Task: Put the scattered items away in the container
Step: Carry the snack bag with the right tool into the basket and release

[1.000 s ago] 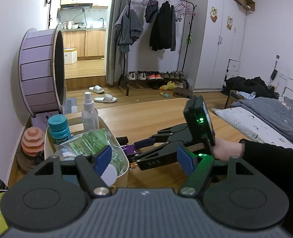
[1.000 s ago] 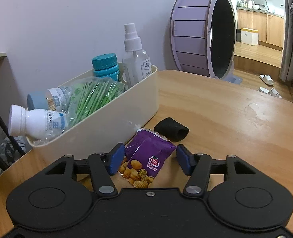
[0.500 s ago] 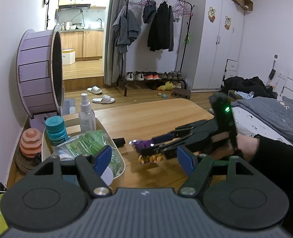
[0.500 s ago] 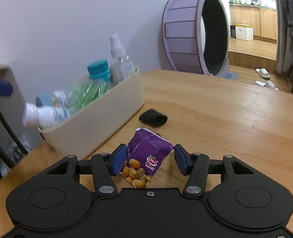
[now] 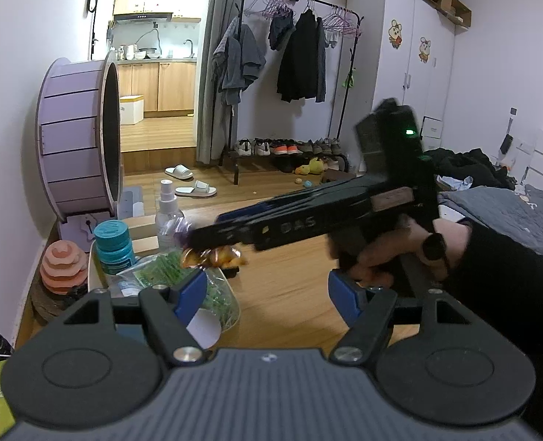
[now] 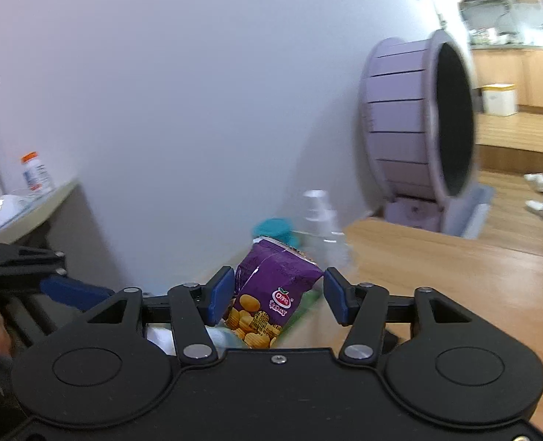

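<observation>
Right gripper: I have the right gripper (image 6: 275, 296) up over the near end of the container, pointing slightly down; a hand (image 5: 400, 250) in a dark sleeve carries it
Right jaws: roughly half open and they have just been opening; the snack packet sits between them
Snack packet: the purple snack packet (image 6: 267, 283) hangs tilted between the blue pads, its left edge against the left pad (image 6: 218, 297), while its upper right corner looks barely off the right pad, so I read no squeeze on it
Packet from the other side: in the left wrist view it shows as a blurred orange and purple shape under the right fingertips, above the container's contents
Left gripper: my left gripper (image 5: 267, 294) hovers low over the wooden table (image 5: 293, 294), jaws wide apart, nothing gripped between its pads
Container: the cream container (image 5: 94, 275) stands on the table near the wall, just ahead of my left pad
Inside it: a teal-capped bottle (image 5: 113, 246) upright at the far end, a spray bottle (image 5: 168, 213) upright beside it, a clear bag of green sachets (image 5: 161, 275) lying across the middle, and a white-capped bottle (image 5: 203, 329) on its side at the near end
Behind: a purple wheel (image 5: 80, 154) stands by the wall beyond the table
</observation>
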Tool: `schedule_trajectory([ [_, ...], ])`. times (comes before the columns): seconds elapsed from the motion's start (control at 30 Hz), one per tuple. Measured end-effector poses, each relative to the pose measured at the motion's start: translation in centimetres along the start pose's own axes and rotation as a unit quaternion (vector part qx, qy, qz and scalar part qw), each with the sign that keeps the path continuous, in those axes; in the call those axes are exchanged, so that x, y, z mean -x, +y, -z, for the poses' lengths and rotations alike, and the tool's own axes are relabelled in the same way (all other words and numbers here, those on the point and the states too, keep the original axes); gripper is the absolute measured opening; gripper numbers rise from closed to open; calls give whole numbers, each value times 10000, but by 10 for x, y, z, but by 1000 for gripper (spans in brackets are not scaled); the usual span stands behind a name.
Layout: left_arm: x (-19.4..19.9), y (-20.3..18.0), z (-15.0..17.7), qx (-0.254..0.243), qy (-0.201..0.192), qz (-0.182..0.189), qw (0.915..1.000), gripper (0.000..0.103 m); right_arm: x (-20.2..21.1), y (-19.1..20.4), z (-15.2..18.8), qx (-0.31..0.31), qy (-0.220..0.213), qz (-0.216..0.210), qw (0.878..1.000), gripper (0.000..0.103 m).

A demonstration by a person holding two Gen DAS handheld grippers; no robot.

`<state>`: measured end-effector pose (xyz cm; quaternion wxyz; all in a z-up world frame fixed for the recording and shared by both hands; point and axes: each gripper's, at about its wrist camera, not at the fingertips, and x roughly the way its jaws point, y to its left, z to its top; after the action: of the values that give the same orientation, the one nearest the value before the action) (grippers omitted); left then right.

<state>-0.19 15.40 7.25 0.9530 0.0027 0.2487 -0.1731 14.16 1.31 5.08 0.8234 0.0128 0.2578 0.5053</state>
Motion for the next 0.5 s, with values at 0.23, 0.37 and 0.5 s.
schedule_trajectory([
  [0.23, 0, 2, -1, 27, -12, 9, 10000, 72, -2, -8, 2, -35, -23, 30, 10000, 61],
  [0.37, -1, 0, -1, 26, -18, -1, 10000, 72, 11, -27, 8, -10, 3, 463, 9989, 61],
  [0.5, -2, 1, -2, 40, -23, -1, 10000, 72, 6, -42, 19, 199, 270, 884, 9955, 61],
])
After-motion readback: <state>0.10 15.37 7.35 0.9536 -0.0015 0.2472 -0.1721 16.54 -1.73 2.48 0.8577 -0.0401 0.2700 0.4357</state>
